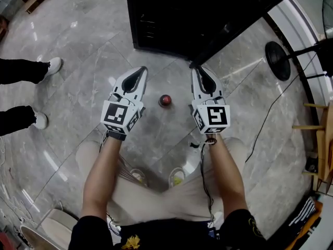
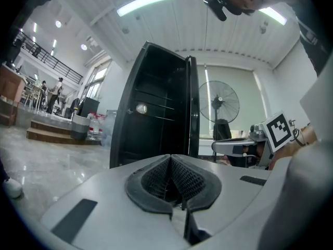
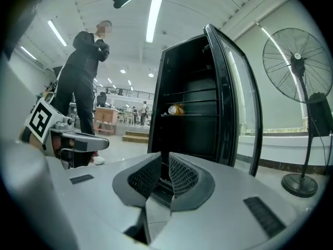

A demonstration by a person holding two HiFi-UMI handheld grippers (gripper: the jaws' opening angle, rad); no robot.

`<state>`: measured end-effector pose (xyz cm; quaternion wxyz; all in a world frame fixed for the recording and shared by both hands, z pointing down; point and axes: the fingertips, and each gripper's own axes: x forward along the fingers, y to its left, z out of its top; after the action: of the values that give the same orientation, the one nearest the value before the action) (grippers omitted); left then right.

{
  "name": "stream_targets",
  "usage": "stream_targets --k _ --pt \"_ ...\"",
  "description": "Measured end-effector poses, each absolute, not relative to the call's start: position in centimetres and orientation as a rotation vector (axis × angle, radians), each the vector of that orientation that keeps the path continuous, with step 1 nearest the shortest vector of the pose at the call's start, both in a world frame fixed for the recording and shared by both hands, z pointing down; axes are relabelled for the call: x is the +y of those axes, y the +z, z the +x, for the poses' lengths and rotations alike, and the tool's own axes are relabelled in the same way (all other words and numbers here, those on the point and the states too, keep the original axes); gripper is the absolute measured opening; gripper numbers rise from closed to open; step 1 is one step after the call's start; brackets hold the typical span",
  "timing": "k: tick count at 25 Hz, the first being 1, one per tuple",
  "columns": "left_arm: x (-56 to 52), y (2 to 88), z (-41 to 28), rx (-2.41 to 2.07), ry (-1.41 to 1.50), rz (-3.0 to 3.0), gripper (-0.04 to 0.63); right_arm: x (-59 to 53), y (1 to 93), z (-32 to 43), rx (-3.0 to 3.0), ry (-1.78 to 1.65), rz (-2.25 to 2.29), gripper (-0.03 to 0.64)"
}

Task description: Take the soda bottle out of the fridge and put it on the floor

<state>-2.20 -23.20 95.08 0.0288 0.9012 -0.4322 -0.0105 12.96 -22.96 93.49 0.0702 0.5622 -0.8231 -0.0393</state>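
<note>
A bottle with a red cap (image 1: 165, 100) stands upright on the grey marble floor, seen from above, between my two grippers and apart from both. My left gripper (image 1: 141, 70) is just left of it, its pads (image 2: 179, 176) pressed together with nothing in them. My right gripper (image 1: 197, 69) is to the bottle's right, its jaws almost closed with a narrow empty gap (image 3: 164, 159). Both point at the black fridge (image 1: 171, 20), which stands open. A yellowish round item (image 3: 176, 109) lies on a fridge shelf.
The fridge door (image 3: 234, 98) swings out to the right. A standing fan (image 1: 276, 60) and its cable are on the right, with a wooden chair frame (image 1: 317, 139) beyond. A person's legs in white shoes (image 1: 52, 64) stand at the left.
</note>
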Motion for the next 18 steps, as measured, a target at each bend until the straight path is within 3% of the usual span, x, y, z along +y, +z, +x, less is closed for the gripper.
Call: stream_targets --k 18 --pt "-22.4 94.9 -3.5 -1.369 -0.017 2.783 0.018 -22.7 93.2 12.1 -2.489 -0.140 1.669 0.035"
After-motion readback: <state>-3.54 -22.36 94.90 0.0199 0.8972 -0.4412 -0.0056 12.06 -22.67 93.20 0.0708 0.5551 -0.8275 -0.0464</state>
